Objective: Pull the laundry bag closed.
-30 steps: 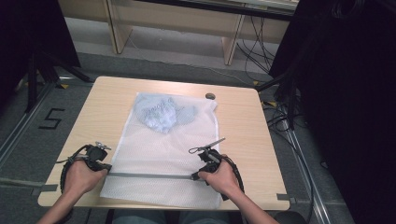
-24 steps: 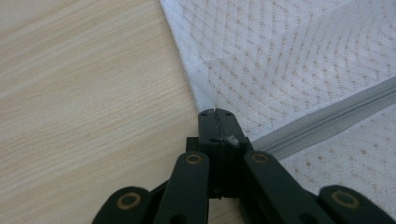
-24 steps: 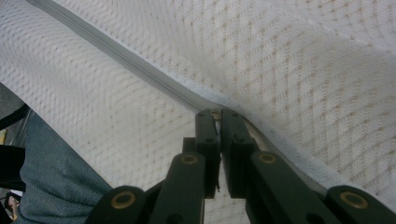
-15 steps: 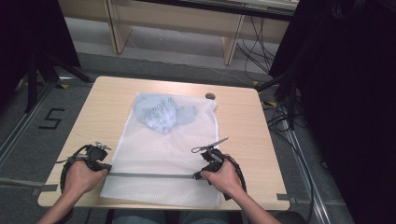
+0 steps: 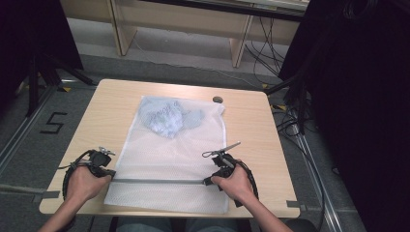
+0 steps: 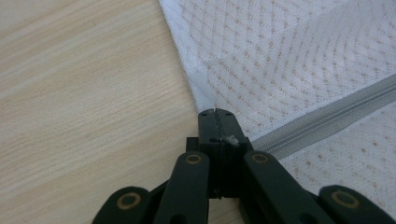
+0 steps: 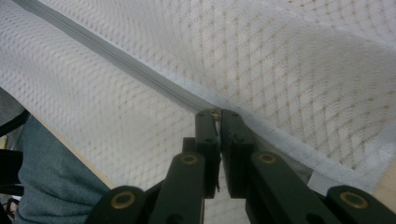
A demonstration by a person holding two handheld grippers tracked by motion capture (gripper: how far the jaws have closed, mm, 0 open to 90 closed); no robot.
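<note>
At the left of the high view, the left gripper (image 5: 107, 170) sits low on the bench (image 5: 111, 101), held in the person's left hand (image 5: 83, 183) near the front left corner. Its tip meets the left edge of a white mesh bag (image 5: 169, 159) right where the grey zip (image 5: 159, 181) ends. In the left gripper view the 2 jaws are pressed together, with the gripper (image 6: 215, 113) nipping the bag (image 6: 289, 56) at its edge seam; the zip (image 6: 327, 114) runs away from the tip to the right, and bare wood of the bench (image 6: 84, 93) lies to the left

The bag lies flat in the middle of the bench, long side running away from the person, its near edge reaching the bench's front edge. The zip crosses it from side to side near that edge, stretched straight between the 2 grippers. Inside the far end of the bag lies a crumpled pale blue garment (image 5: 167, 118). Just beyond the bag's far right corner a small round disc (image 5: 218, 99) sits on the wood

At the right, the right gripper (image 5: 208, 182) is held in the right hand (image 5: 237, 183) over the bag's lower right part, at the zip's right end. In the right gripper view its jaws stand nearly together at the tip (image 7: 217, 113), pinching a small metal piece on the zip (image 7: 116, 58), apparently the slider pull, with the mesh (image 7: 289, 70) spread beyond. At the lower left of that view, blue trousers (image 7: 51, 172) show below the bench edge
</note>
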